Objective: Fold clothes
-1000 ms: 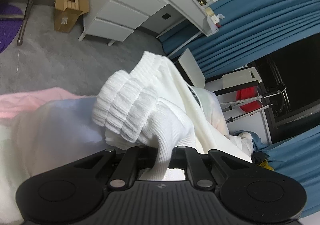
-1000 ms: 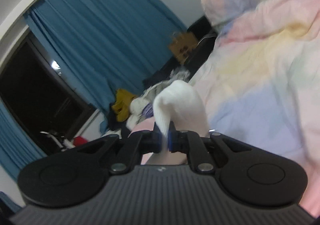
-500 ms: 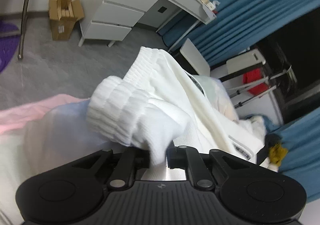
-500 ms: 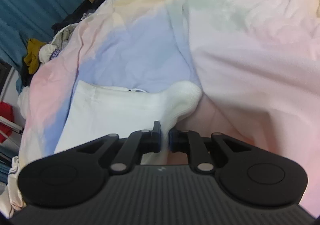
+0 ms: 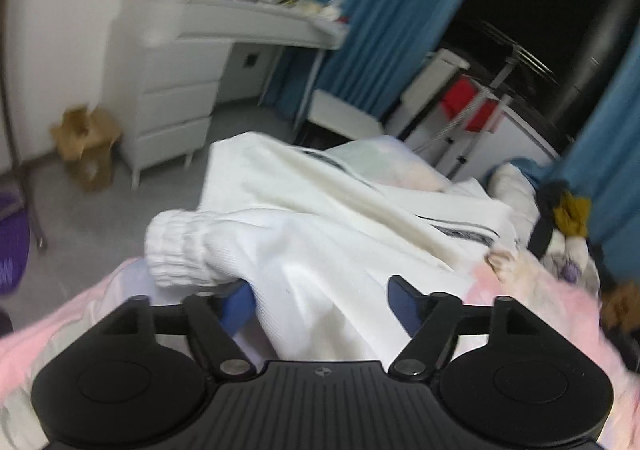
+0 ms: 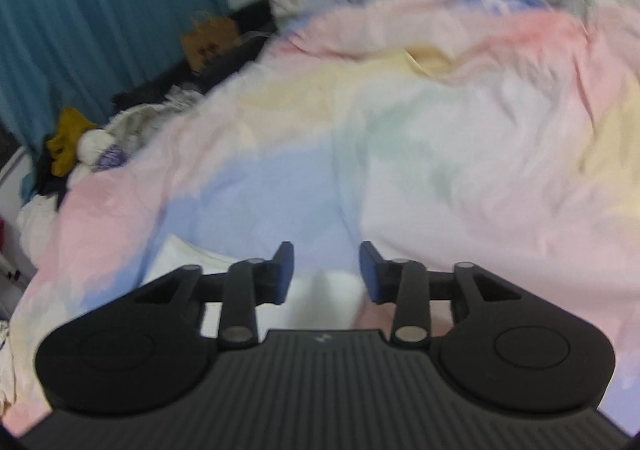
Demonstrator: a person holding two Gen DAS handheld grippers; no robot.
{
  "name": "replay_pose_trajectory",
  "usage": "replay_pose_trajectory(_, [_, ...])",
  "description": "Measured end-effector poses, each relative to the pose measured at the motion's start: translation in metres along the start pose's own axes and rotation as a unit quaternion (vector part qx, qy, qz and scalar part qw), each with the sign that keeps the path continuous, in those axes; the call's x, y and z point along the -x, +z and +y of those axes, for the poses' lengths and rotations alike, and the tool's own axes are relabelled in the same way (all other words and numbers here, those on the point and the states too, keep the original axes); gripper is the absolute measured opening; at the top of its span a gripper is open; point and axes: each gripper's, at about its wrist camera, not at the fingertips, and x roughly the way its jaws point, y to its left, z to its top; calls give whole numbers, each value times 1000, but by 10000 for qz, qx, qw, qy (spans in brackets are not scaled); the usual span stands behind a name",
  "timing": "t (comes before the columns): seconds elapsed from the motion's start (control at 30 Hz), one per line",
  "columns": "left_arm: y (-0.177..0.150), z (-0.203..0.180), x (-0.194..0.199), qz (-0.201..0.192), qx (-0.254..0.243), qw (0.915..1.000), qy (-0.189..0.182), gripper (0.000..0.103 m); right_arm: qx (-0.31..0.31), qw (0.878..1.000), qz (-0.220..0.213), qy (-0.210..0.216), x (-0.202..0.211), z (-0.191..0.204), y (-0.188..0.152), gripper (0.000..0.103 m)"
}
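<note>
Shows the white garment lying slack on the pastel duvet of the bed, with its ribbed cuff at 10 o'clock in the left wrist view and a dark stripe running off toward 2 o'clock. In the right wrist view, leaves only a small white hump at 6 o'clock, low between the fingers.

Marks a release. Half a second ago had both grippers clamped on the cloth; now has the left gripper with fingers spread wide apart above the fabric, and the right gripper likewise parted, holding nothing. Probably means one fold has been laid down, with smoothing or a fresh pinch for the next fold to come.

For edges: puts the cuff close to the bed's border at 9 o'clock, grey floor beyond it and a white dresser further out. Offers broad open duvet from 12 to 3 o'clock in the right view. Crowds 9 o'clock there with a heap of clothes.
</note>
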Motion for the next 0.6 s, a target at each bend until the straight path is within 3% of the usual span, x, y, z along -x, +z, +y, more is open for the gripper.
replay_pose_trajectory(0.3, [-37, -58, 33, -403, -777, 9960, -168, 82, 957, 9866, -388, 1267, 49, 67, -10, 43])
replay_pose_trajectory(0.6, [-44, -122, 13, -428, -1437, 9863, -692, 82, 1445, 9622, -135, 2303, 74, 104, -34, 43])
